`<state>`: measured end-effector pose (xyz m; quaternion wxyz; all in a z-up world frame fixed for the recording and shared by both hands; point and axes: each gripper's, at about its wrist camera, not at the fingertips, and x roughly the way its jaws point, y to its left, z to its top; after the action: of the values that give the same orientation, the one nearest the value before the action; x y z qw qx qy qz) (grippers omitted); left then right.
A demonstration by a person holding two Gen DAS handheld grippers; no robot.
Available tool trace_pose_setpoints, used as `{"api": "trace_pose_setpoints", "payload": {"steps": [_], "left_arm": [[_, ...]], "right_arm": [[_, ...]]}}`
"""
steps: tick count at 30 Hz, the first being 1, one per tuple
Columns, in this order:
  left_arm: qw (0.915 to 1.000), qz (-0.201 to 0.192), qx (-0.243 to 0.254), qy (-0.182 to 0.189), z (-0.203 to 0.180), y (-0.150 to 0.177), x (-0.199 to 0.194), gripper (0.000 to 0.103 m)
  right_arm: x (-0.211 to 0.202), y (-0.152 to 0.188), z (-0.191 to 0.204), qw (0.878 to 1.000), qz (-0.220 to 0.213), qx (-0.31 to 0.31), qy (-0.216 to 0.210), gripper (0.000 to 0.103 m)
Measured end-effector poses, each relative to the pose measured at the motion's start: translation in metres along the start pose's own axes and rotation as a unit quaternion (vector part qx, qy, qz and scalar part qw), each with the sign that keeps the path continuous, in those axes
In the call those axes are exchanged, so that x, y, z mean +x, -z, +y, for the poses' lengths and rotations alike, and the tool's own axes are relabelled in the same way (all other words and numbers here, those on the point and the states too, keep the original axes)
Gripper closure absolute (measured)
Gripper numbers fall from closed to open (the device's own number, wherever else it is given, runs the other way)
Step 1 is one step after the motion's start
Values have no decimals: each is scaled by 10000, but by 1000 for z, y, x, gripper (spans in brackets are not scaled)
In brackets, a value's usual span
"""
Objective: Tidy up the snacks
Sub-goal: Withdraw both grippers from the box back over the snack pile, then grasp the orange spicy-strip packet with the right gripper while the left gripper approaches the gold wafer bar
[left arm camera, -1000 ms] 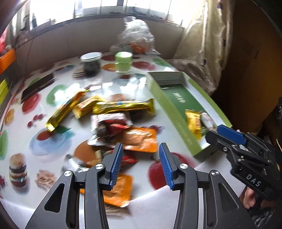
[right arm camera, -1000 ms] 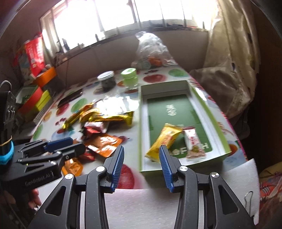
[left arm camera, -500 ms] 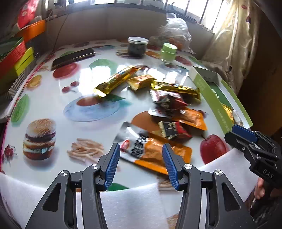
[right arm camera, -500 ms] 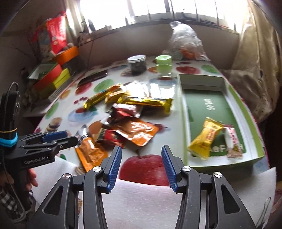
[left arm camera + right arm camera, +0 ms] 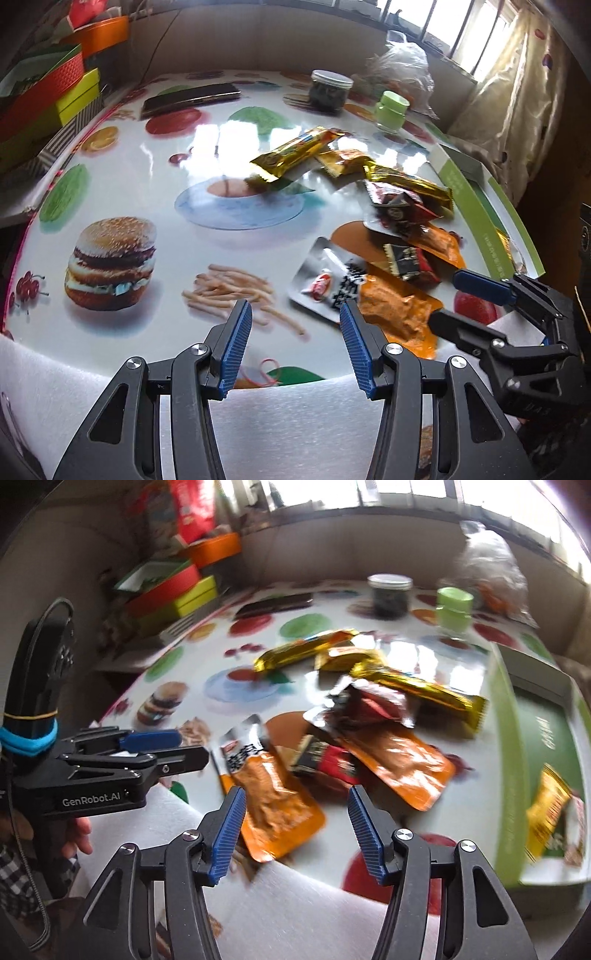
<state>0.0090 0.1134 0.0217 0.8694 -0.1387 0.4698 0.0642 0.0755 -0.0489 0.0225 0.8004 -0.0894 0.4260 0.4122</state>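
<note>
- Foam padding (image 5: 288, 413), white, lies nearest you along the tabletop (image 5: 155, 177) edge, under both tools.
- Your left tool (image 5: 291, 347) hangs over that edge with its blue pads apart and nothing between them; a printed picture of fries sits just beyond its tips.
- Your right tool (image 5: 293, 834) points at the near end of the snack pile, and its jaws are opening; nothing is pressed by the pads, though the orange pouch (image 5: 277, 797) lies on the tabletop just past its left finger.
- Beside that pouch you have a small red-and-black packet (image 5: 327, 764), and to the right a second orange pouch (image 5: 402, 764); the packet overlaps both.
- Further in, a crumpled silver-and-red wrapper (image 5: 365, 705) rests on the second pouch's far end.
- Behind it lie three gold wrappers: a long gold bar (image 5: 417, 690) on the right, a short gold packet (image 5: 343, 657) in the middle, and another long bar (image 5: 303, 650) angled to the left.
- To your right, the green tray (image 5: 506, 738) holds a yellow snack (image 5: 546, 801) and a pale packet just beside it, blurred.
- At the far side stand a dark jar (image 5: 389, 594) and a green-lidded cup (image 5: 454, 609), near each other, with a clear plastic bag (image 5: 487, 565) behind.
- A dark phone (image 5: 192, 98) lies far left, well apart from the snacks.
</note>
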Motion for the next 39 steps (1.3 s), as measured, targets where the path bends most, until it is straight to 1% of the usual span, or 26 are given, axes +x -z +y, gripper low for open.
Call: {"api": "trace_pose_setpoints", "payload": {"steps": [3,7,9,13,21,24,28,31,34,38,39], "left_arm": [[10000,13,-74,-8,7,1,0,52],[9999,2,-143,-2,12,1,1,52],[9999,4,-171,-4,15,1,1,52],[9998,26,-216,7,19,1,4,52],[9994,26,-334,7,27,0,7,52],[9993,16,-360,11,31,0,7,52],[9993,4,-370,11,34,-2,8,52],[9993,0,-373,23,35,-3,9,52],[9993,-3,-370,24,36,-4,9,52],[9993,-3,-364,27,37,-4,9,52],[9993,-2,-361,21,37,-5,10,52]], "right_arm": [[13,-3,7,9996,114,-240,41,45],[27,-5,10,9990,259,-350,-91,45],[30,-4,12,9985,337,-402,-132,44],[31,-3,21,9962,446,-710,-237,44],[44,-9,41,9885,584,-1386,137,42],[47,-11,44,9876,571,-1458,122,41],[48,-13,43,9892,542,-1353,145,41],[47,-12,42,9905,501,-1263,226,49],[45,-13,41,9913,458,-1202,293,52],[41,-14,41,9923,338,-1136,363,63],[40,-15,39,9930,324,-1080,353,64]]}}
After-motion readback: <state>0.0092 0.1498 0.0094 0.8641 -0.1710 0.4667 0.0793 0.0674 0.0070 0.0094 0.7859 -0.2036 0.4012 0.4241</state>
